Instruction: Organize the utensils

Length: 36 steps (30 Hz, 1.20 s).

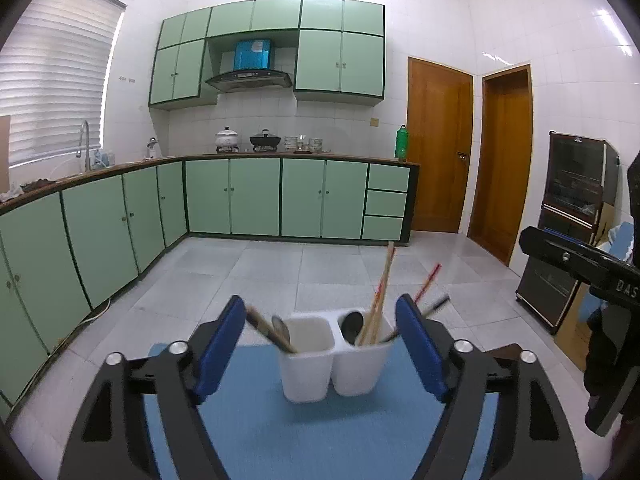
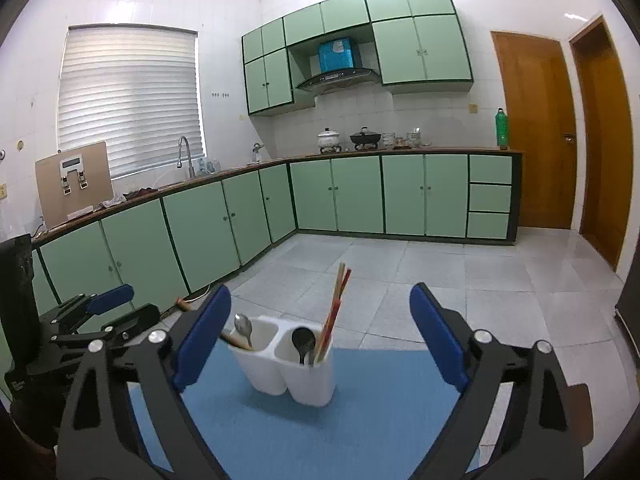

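A white two-compartment utensil holder (image 1: 332, 360) stands on a blue mat (image 1: 320, 432); it also shows in the right wrist view (image 2: 292, 368). Its left compartment holds a metal spoon (image 2: 243, 326) and a wooden-handled utensil (image 1: 268, 330). Its right compartment holds a black spoon (image 2: 303, 342) and several chopsticks (image 1: 380, 296). My left gripper (image 1: 320, 350) is open and empty, its blue pads either side of the holder but nearer the camera. My right gripper (image 2: 320, 340) is open and empty, likewise short of the holder.
The blue mat (image 2: 340, 420) lies on a table above a tiled floor. Green cabinets (image 1: 240, 200) run along the back and left. A dark glass cabinet (image 1: 572, 208) stands at right. The other gripper shows at the left edge of the right view (image 2: 100, 320).
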### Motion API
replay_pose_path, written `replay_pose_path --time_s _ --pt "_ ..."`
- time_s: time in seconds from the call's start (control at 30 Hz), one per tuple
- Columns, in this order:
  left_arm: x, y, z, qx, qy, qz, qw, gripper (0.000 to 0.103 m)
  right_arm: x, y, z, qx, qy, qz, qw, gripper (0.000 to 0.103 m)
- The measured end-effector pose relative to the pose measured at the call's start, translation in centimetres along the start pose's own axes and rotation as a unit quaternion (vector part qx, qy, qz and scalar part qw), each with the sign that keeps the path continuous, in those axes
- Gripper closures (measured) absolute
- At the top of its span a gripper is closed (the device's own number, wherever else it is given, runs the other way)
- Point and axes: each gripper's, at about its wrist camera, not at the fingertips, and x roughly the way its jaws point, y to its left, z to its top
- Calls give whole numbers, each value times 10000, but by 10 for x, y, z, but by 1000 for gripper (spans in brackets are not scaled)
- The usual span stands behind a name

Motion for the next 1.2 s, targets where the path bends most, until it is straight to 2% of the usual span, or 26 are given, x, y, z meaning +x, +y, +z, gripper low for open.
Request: replay_pose_path --time_s 0.13,0.4,0.8,1.2 --pt "-19 -6 -15 -17 79 -11 10000 19 -21 2 -21 138 101 65 9998 6" --pt "-51 -22 -41 -10 171 47 9998 9 -48 15 -56 321 364 126 9987 6" --pt "-88 -27 -62 -80 239 183 9995 8 -73 49 -78 -103 555 181 9982 6" --pt "-124 -32 -67 -66 92 245 9996 8 -94 76 -79 -398 505 306 9975 6"
